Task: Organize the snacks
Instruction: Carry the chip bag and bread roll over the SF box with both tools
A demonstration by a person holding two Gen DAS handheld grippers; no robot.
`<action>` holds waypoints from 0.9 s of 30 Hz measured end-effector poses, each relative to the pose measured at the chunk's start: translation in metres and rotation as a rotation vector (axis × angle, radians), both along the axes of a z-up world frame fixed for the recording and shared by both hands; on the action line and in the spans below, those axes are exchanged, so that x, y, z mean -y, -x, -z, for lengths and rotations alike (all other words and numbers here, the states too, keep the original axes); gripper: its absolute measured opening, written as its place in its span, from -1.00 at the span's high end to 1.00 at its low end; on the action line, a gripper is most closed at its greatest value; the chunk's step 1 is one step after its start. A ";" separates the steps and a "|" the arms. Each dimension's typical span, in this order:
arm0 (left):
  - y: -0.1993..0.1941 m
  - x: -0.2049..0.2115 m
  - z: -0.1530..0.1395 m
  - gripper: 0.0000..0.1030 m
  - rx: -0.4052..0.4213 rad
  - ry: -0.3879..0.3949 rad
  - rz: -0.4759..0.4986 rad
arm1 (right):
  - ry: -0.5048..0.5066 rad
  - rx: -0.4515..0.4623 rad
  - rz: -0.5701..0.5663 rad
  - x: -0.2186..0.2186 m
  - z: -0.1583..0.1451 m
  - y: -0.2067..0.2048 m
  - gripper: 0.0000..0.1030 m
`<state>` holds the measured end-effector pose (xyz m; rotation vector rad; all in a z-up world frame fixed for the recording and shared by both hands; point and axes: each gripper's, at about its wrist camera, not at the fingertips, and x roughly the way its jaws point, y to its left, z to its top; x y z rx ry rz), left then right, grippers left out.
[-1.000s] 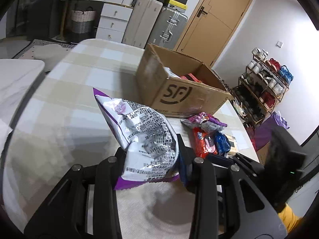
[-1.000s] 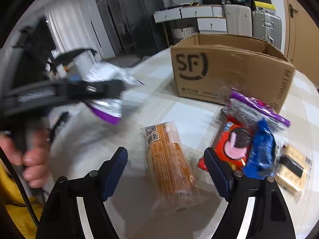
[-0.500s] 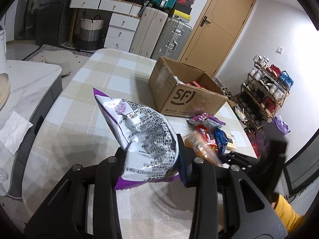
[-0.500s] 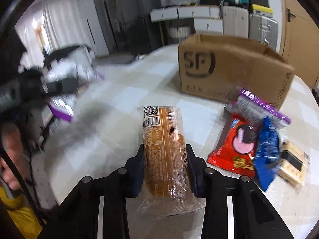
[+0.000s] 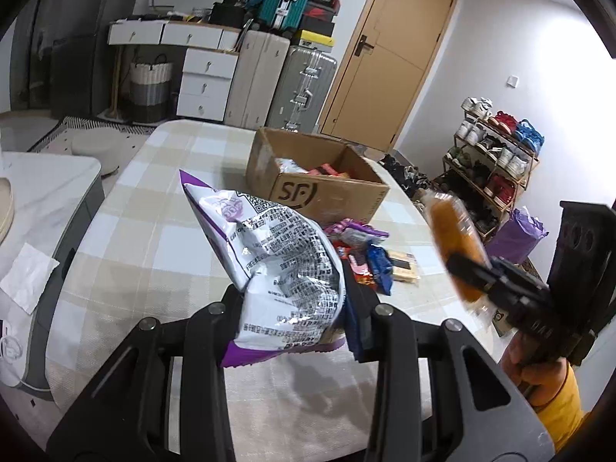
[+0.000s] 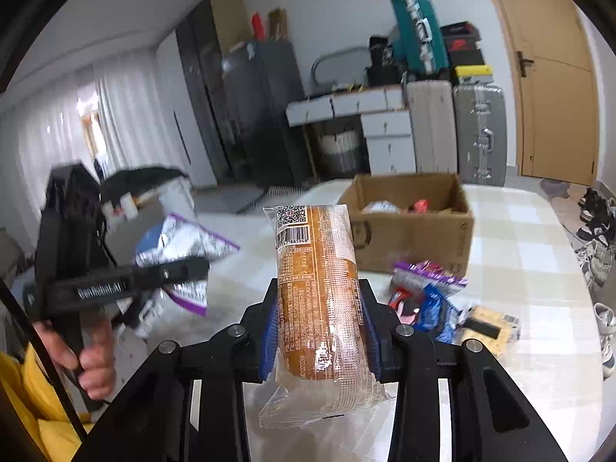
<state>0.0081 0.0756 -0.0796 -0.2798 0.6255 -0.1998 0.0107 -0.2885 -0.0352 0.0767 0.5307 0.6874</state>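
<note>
Purple-and-silver crinkled snack bag (image 5: 283, 265) clenched in your left gripper (image 5: 294, 319).
Your right gripper (image 6: 317, 327) grasps the clear-wrapped orange bread loaf (image 6: 315, 288); brown cardboard box (image 6: 415, 238) beyond.

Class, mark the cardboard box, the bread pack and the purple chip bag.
cardboard box (image 5: 327, 196), left wrist view, printed front wall
bread pack (image 6: 319, 292), right wrist view, middle of wrapper
purple chip bag (image 5: 285, 269), left wrist view, crinkled silver back

The cardboard box (image 5: 315, 188) stands on the table (image 5: 154, 238), with packets inside it. Before the box lies a heap of loose snack packets (image 5: 365, 254) — on the tabletop, near the box's front wall. The chip bag (image 5: 281, 269) and the wrapped bread (image 6: 319, 300) hang above the table — bag left, bread right. Behind the table stand drawers (image 5: 204, 81) and suitcases (image 5: 300, 88).
</note>
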 end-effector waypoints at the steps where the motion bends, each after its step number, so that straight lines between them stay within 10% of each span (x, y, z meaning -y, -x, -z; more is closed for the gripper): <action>1: 0.005 0.003 -0.003 0.37 0.005 -0.002 0.005 | -0.013 0.007 0.011 0.006 -0.004 0.003 0.28; 27: -0.017 0.010 -0.057 0.37 0.042 -0.039 0.020 | -0.173 -0.002 0.088 0.061 -0.035 -0.020 0.28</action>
